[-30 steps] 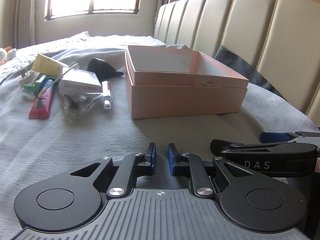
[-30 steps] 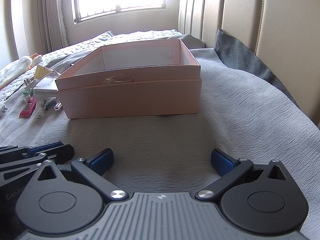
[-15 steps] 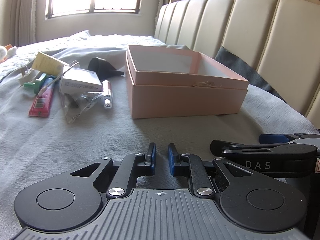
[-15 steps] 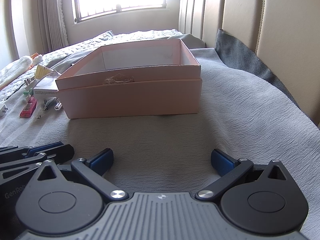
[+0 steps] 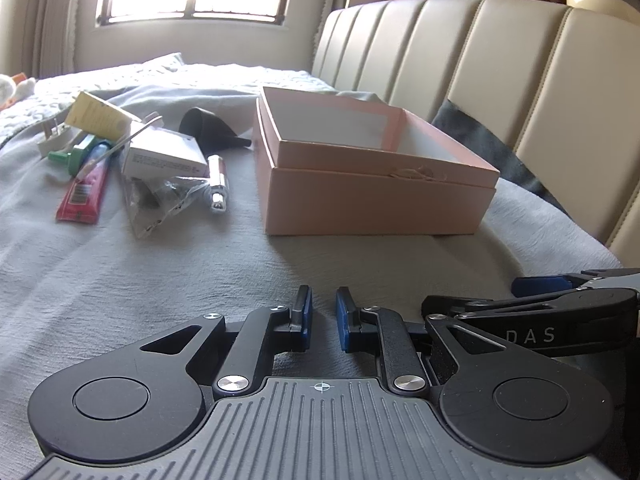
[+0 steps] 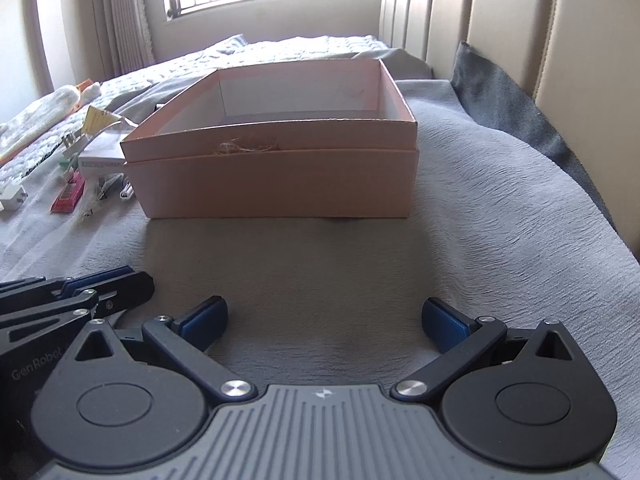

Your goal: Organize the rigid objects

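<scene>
My left gripper (image 5: 322, 318) is closed on nothing, my right gripper (image 6: 324, 322) spread wide and empty, both short of the box (image 5: 372, 184); left of the box, the light, stiff carton (image 5: 162, 156) suits a grip across its narrow sides

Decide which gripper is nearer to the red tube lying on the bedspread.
Left. The left gripper sits on the red tube's side of the pink box; the right gripper faces the box front, farther from the tube.
</scene>
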